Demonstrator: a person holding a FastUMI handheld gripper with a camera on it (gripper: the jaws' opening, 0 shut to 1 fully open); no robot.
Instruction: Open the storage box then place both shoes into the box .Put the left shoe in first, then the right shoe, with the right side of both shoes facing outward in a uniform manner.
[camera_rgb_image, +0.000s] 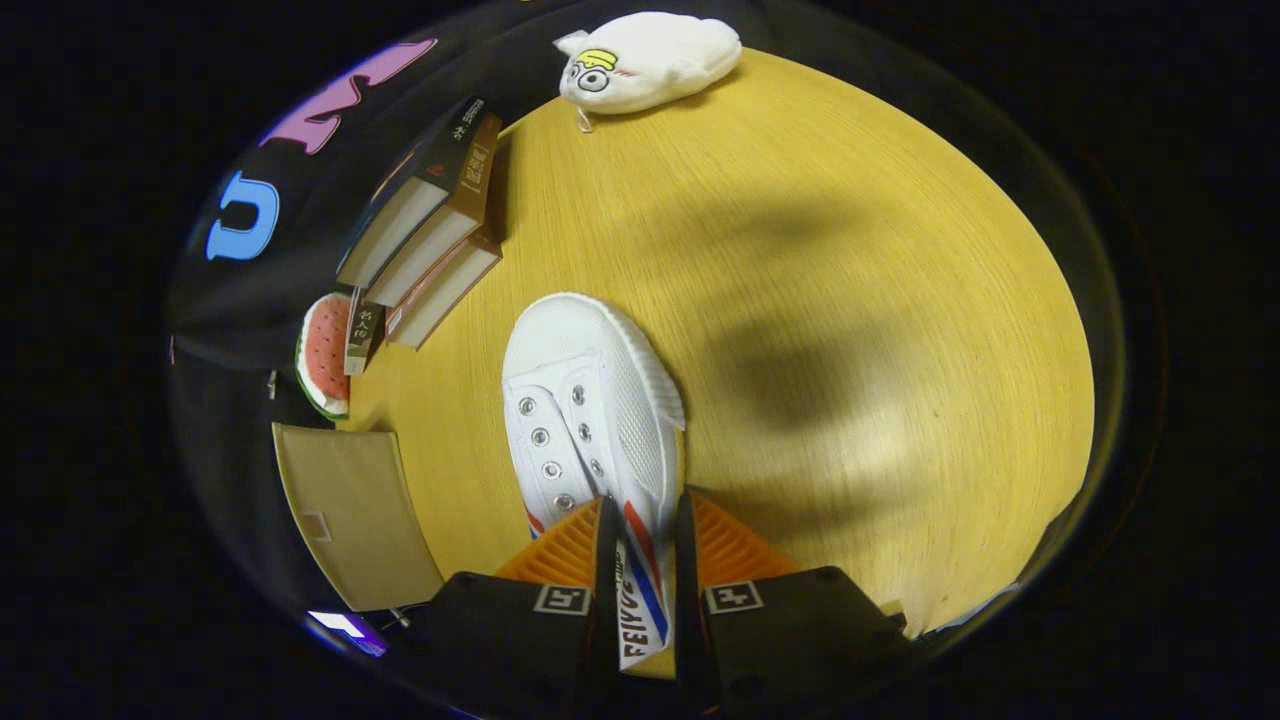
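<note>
While the gripper (640, 545) hangs over the table (850, 300), jaws narrowed — pinching white shoe (590, 400) sidewall.

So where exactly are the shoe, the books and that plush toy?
shoe (600, 390): gripper view, on its white toe, ahead of the claw (645, 560) shut on its side.
books (430, 230): gripper view, on the page edges.
plush toy (655, 55): gripper view, on its white body.

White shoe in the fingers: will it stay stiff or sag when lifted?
The hand-held gripper pinches only the thin side wall of the white shoe, which looks like soft canvas, so the toe will likely droop. It looks light, and the ribbed rubber sole probably keeps some shape. No laces show in the eyelets, so the upper may flop open.
</note>
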